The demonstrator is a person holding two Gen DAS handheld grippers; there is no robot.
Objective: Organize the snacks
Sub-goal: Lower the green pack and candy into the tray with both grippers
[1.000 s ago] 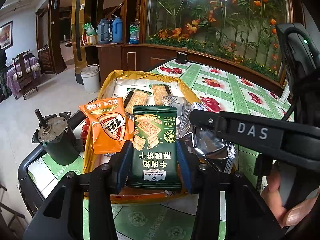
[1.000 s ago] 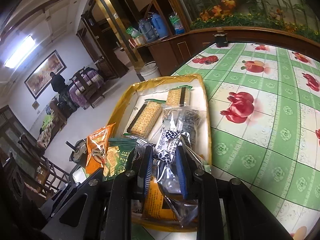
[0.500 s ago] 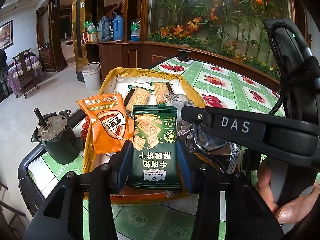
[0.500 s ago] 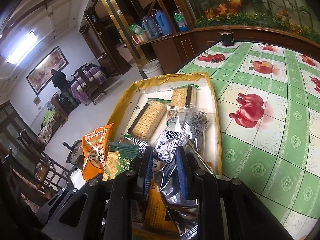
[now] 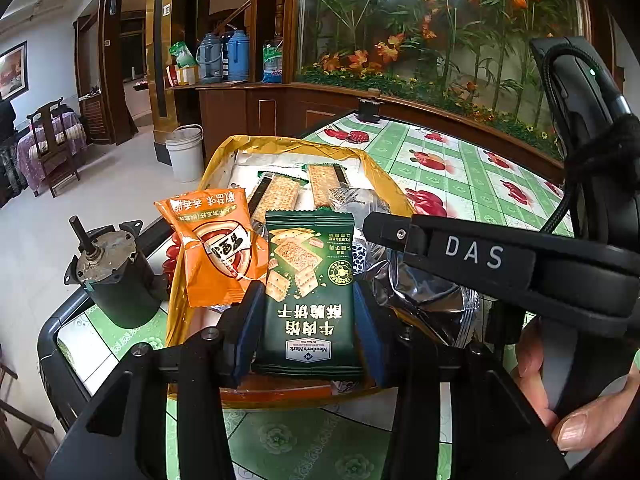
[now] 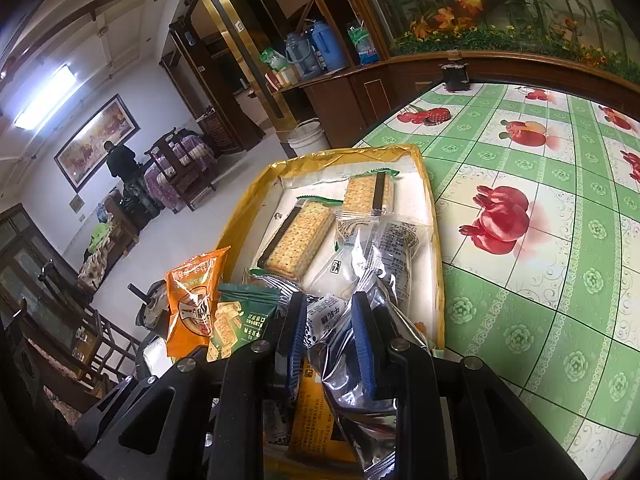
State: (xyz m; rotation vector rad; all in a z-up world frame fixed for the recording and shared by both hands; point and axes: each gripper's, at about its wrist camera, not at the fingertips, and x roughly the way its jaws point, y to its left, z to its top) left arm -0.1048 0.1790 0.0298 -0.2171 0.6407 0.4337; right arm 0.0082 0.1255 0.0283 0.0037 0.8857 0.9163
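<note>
The green cracker pkt (image 5: 309, 296) sits between your left gripper (image 5: 308, 328) pads, blue pads pressed on both long edges, pkt held flat over the near end of the yellow tray (image 5: 380, 176). Print faces the cam, upside down. Jaws moderately narrow, clamped on that pkt.

Just left of it, touching, the orange snack pkt (image 5: 214, 248) stands tilted at the tray's near-left corner, leaning on the green one.

Your right gripper (image 6: 328, 344) comes in from the right side; jaws nearly closed, pinching a small black-and-white spotted pkt (image 6: 324, 320). Silver foil bag (image 6: 360, 392) is crumpled right under and beside the right-hand finger; can't tell if the foil is also caught in the pinch. An orange-yellow printed pkt (image 6: 312, 420) lies beneath, low in the right wrist view.

Further back in the tray: two clear-wrapped cracker stacks (image 6: 300, 240), lying flat side by side, w/ a couple of clear wrappers w/ black print (image 6: 392, 248) between them and the grippers.

Tray rests on the green-and-white fruit-print tablecloth (image 6: 540, 280), near the table's left edge. Left of the tray, apart from it, a dark motor w/ upright shaft (image 5: 108, 276) stands on the cloth. Your right hand (image 5: 560, 400) shows at lower right of the left wrist view, wrapped round the gripper handle.
</note>
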